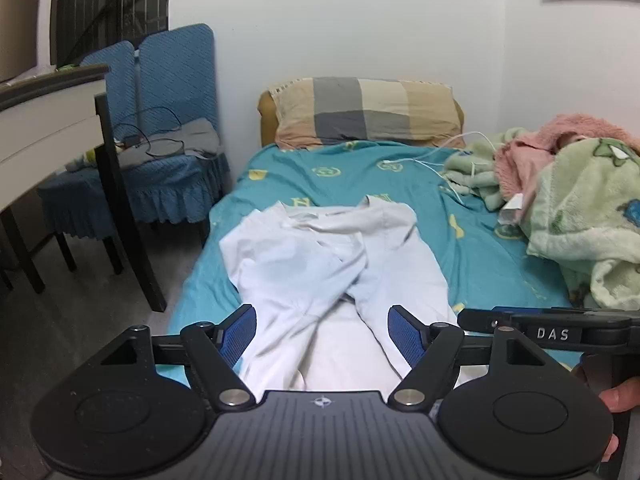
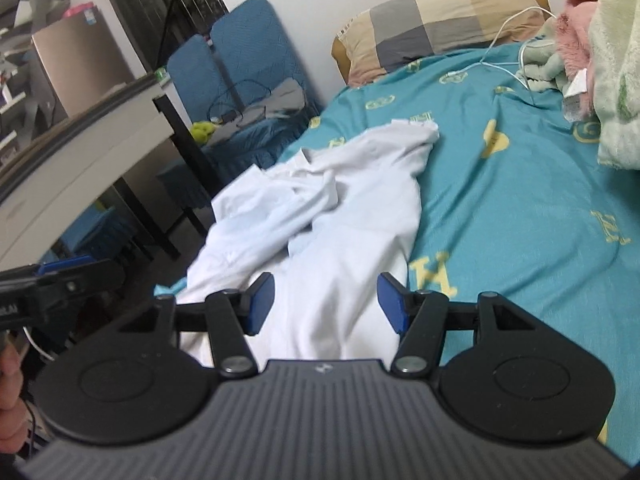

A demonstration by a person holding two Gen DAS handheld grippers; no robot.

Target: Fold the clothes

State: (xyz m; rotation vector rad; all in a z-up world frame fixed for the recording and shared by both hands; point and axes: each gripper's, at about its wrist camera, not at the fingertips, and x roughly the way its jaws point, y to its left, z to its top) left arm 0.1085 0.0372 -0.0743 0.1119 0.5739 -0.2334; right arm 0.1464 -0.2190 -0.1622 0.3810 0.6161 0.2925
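Note:
A white shirt (image 1: 332, 264) lies on the teal bed sheet (image 1: 360, 176), its two sleeves folded in and crossed over the body. It also shows in the right wrist view (image 2: 340, 216). My left gripper (image 1: 322, 334) is open and empty, its blue pads on either side of the shirt's near part, just above it. My right gripper (image 2: 326, 302) is open and empty over the shirt's near hem. The right gripper also shows at the right edge of the left wrist view (image 1: 552, 326), and the left gripper at the left edge of the right wrist view (image 2: 60, 276).
A checked pillow (image 1: 360, 114) lies at the bed's head. A heap of green and pink blankets (image 1: 568, 200) and a white cable (image 1: 448, 160) fill the bed's right side. Blue chairs (image 1: 160, 128) and a white table (image 1: 48, 120) stand left of the bed.

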